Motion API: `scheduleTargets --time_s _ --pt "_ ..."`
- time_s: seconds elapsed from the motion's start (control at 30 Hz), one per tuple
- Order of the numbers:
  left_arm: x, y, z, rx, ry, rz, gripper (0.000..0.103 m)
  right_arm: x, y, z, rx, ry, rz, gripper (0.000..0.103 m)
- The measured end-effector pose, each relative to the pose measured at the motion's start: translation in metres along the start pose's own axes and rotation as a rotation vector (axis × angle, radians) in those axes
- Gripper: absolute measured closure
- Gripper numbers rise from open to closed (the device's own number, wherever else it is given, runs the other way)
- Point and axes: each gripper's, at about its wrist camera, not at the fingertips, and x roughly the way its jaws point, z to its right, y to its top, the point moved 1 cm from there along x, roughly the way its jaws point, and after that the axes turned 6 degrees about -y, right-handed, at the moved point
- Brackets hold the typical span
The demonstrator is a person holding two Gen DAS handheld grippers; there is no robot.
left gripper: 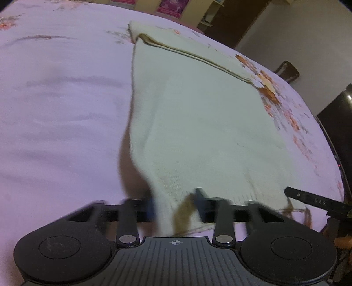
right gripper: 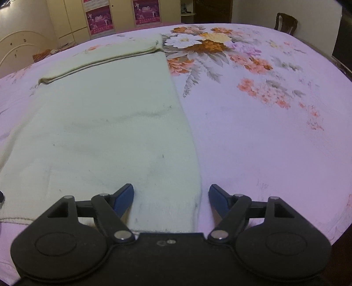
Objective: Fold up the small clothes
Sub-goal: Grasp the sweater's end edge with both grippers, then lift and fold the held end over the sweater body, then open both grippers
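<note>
A cream knit garment [left gripper: 198,114] lies on the pink floral bedsheet [left gripper: 55,110], its far part folded over. My left gripper [left gripper: 175,203] is shut on the garment's near left corner and lifts it off the sheet. In the right wrist view the same garment [right gripper: 99,123] lies flat. My right gripper [right gripper: 171,194] is open, its blue pads [right gripper: 124,195] straddling the garment's near right corner, low over the cloth. The right gripper's finger also shows in the left wrist view [left gripper: 316,201].
The bedsheet [right gripper: 264,132] carries a large flower print [right gripper: 204,44] beyond the garment. A dark chair [right gripper: 286,21] stands past the bed's far right edge. Cupboards with pink posters [right gripper: 100,19] line the back wall.
</note>
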Motion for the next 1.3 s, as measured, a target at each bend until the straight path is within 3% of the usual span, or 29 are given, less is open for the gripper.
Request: scheduleTargets --time_s 0.07,0.13,0.2,0.43,0.47,0.73,1.0,1.3 --pt "0.002 -0.002 0.001 0.001 -0.007 0.011 0.085 -0.002 0.001 -0.001 -0.004 0.028 0.000 0.047" --pt "0.003 -0.001 0.002 -0.002 -0.017 0.016 0.085 -0.004 0.003 -0.003 -0.008 0.054 -0.008 0.077" --pt "0.002 0.001 0.003 -0.007 -0.032 0.026 0.092 -0.004 0.006 -0.003 0.009 0.091 -0.022 0.093" --pt "-0.012 0.032 0.020 0.049 -0.073 0.148 0.092 -0.023 0.025 -0.004 0.090 0.214 0.039 0.094" --pt "-0.015 0.040 0.024 0.060 -0.071 0.173 0.096 -0.026 0.030 -0.004 0.097 0.232 0.058 0.094" --pt "-0.002 0.120 0.025 0.079 -0.048 0.264 0.098 -0.030 0.098 -0.017 0.074 0.278 0.188 0.094" --pt "0.033 0.195 0.020 0.024 -0.017 0.366 0.098 0.008 0.174 -0.031 0.093 0.330 0.237 0.095" --pt "0.100 0.267 0.008 -0.040 0.023 0.405 0.098 0.081 0.251 -0.048 0.124 0.356 0.244 0.095"
